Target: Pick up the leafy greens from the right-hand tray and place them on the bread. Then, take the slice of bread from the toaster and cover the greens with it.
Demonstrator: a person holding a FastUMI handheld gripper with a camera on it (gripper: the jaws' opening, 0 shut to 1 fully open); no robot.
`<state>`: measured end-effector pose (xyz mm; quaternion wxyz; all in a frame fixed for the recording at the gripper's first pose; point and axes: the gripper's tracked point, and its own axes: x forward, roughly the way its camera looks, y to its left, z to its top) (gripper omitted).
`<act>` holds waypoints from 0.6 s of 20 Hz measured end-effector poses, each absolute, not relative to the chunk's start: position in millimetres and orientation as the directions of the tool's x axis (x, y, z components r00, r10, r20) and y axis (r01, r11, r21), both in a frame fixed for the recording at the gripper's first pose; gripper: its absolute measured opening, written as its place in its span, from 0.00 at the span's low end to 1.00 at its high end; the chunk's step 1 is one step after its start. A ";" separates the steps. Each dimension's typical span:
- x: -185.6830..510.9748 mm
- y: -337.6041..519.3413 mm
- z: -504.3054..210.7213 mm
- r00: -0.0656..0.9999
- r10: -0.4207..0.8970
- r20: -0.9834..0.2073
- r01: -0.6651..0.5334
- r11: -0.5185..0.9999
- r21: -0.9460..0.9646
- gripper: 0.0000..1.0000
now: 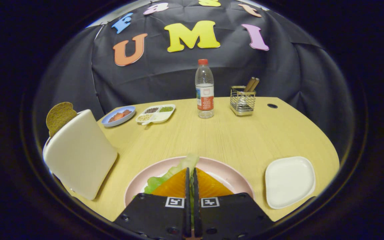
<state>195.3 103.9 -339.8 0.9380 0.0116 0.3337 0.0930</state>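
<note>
A: Jaws right down over the pink plate (235, 173), and the gripper (191, 173) is pinched nearly closed, just a thin slit between the fingers.

B: Gripping the leafy greens (165, 176)?

A: Looks like it. A strip of green leaf runs through the slit, and more lettuce spills out past the tips and off to the left, all above the plate. Whether there's bread beneath, I can't tell.

B: And the right-hand tray (289, 181)?

A: White, on the counter (232, 133) just right of the plate.

B: The toaster (80, 153)?

A: Left of the plate, cream-coloured, with the slice of bread (59, 116) poking out of its top.
</note>
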 end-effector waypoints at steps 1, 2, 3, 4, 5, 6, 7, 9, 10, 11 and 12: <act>193.9 102.2 -335.3 0.764 0.187 -0.617 -0.174 0.981 0.081 0.06; 193.3 98.3 -329.1 0.774 0.178 -0.608 -0.171 0.983 0.070 0.24; 193.9 93.8 -322.0 0.785 0.173 -0.595 -0.168 0.984 0.064 0.41; 192.1 93.8 -314.9 0.794 0.183 -0.580 -0.175 0.982 0.070 0.52; 188.6 93.1 -306.5 0.801 0.190 -0.567 -0.177 0.981 0.078 0.64; 185.5 91.2 -301.2 0.807 0.187 -0.560 -0.173 0.982 0.078 0.75; 182.5 89.1 -293.9 0.815 0.175 -0.552 -0.166 0.984 0.067 0.87; 175.4 88.6 -275.8 0.833 0.165 -0.528 -0.168 0.985 0.043 0.95; 170.5 92.0 -265.0 0.840 0.170 -0.515 -0.176 0.984 0.037 0.95; 166.4 95.8 -254.6 0.846 0.176 -0.504 -0.184 0.982 0.033 0.97; 162.1 97.8 -243.8 0.852 0.175 -0.494 -0.187 0.982 0.026 0.97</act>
